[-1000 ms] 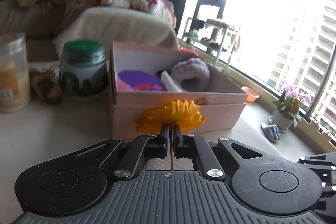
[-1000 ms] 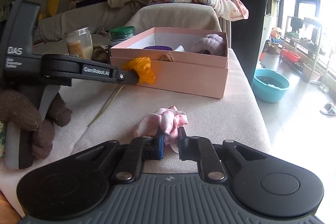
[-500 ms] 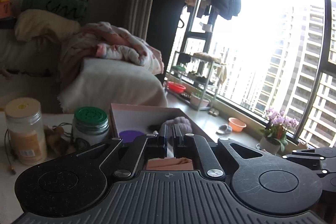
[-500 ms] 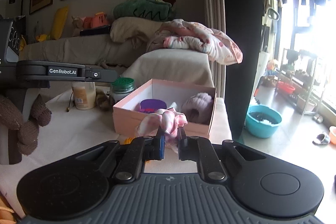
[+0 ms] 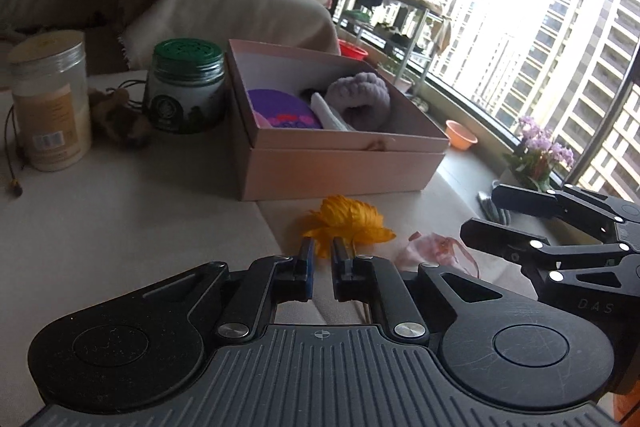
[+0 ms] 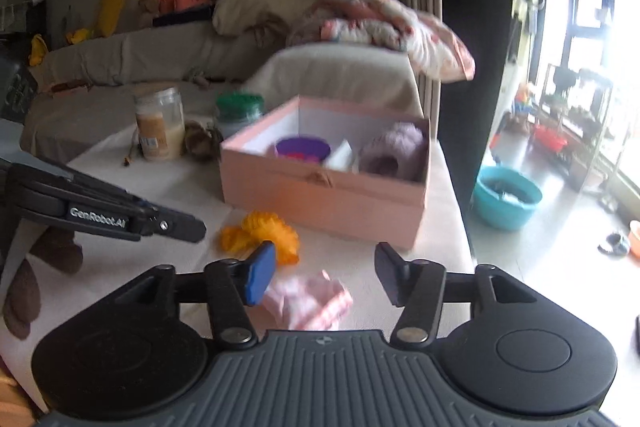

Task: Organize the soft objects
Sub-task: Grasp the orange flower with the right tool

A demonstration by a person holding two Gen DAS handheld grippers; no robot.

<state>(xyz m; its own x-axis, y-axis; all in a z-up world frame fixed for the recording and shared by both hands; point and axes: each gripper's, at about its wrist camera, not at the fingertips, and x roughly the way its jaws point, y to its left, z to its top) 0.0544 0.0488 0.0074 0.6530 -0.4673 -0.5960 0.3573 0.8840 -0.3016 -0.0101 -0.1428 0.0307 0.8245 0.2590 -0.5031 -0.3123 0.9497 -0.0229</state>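
An orange fabric flower (image 5: 348,227) (image 6: 264,233) lies on the table in front of the pink box (image 5: 344,147) (image 6: 320,195). My left gripper (image 5: 323,251) (image 6: 196,227) is just short of it. Its jaws are opening, with a narrow gap and nothing between them. My right gripper (image 6: 326,273) (image 5: 480,209) has its jaws opening wide. A pink fabric piece (image 6: 308,301) (image 5: 436,253) sits loose below them on the table, blurred. Inside the box are a lilac knit piece (image 5: 360,99) (image 6: 396,151), a purple round item (image 5: 280,107) and a white item (image 5: 330,113).
A green-lidded jar (image 5: 184,87) and a clear jar (image 5: 50,99) stand left of the box, with a brown fuzzy thing (image 5: 116,119) between them. A brown knit item (image 6: 56,251) lies at the left. The table's right edge drops to the floor, where a blue basin (image 6: 506,195) stands.
My right gripper has opened and let go of the pink fabric, which now lies on the table. The orange flower has left my left gripper and lies before the box. Both grippers tilted down.
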